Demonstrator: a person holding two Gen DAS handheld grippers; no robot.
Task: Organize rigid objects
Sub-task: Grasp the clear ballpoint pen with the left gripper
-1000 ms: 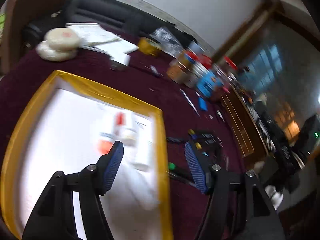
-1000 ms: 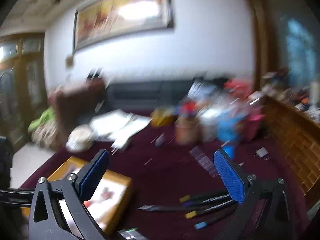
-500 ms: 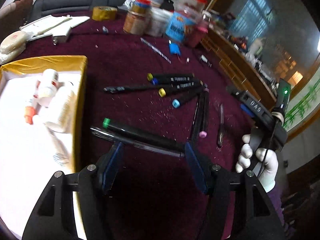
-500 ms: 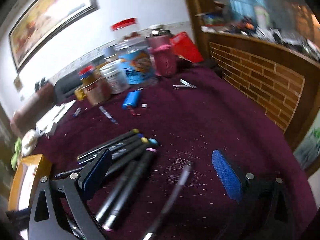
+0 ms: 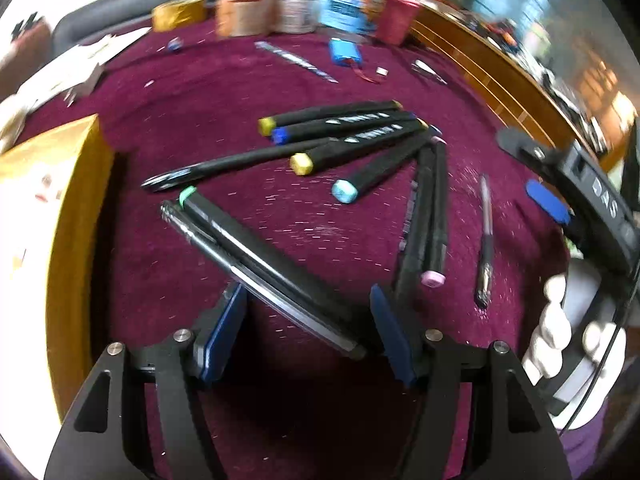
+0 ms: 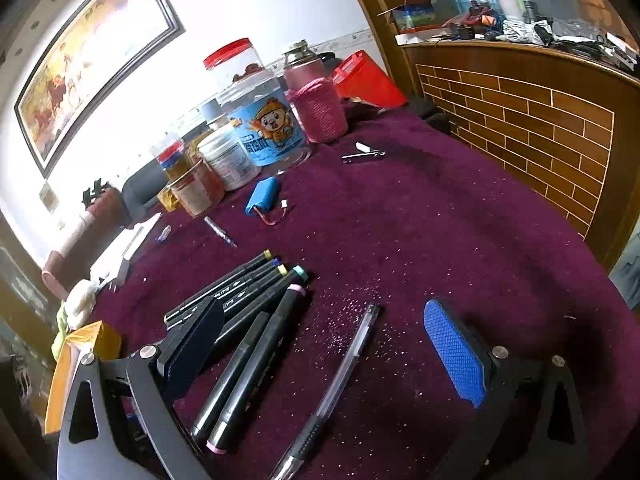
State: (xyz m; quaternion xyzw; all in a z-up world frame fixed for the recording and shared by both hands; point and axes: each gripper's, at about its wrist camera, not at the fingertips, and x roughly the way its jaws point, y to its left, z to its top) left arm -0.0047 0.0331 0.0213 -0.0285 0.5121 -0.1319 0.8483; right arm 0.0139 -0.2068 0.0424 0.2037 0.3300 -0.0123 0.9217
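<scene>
Several black markers with coloured caps lie on the maroon tablecloth (image 5: 280,80). My left gripper (image 5: 306,332) is open, its jaws either side of a green-capped marker (image 5: 256,252) and a clear pen (image 5: 224,256) that lie diagonally between them. A pink-capped marker (image 5: 436,216) and a slim pen (image 5: 485,240) lie to the right. My right gripper (image 6: 324,348) is open above the pink-capped marker (image 6: 256,368) and the slim clear pen (image 6: 340,376). The right gripper also shows in the left wrist view (image 5: 548,200), held by a gloved hand.
A gold-rimmed tray (image 5: 76,184) sits at the left. Jars (image 6: 264,120), a pink-sleeved flask (image 6: 316,100), a blue battery pack (image 6: 262,200) and a nail clipper (image 6: 364,155) stand at the back. A brick-pattern wooden counter (image 6: 540,120) borders the table on the right.
My left gripper swung from over the tray to the markers and lowered around the green-capped marker and pen. My right gripper dropped from facing the room to just above the pink-capped marker and slim pen.
</scene>
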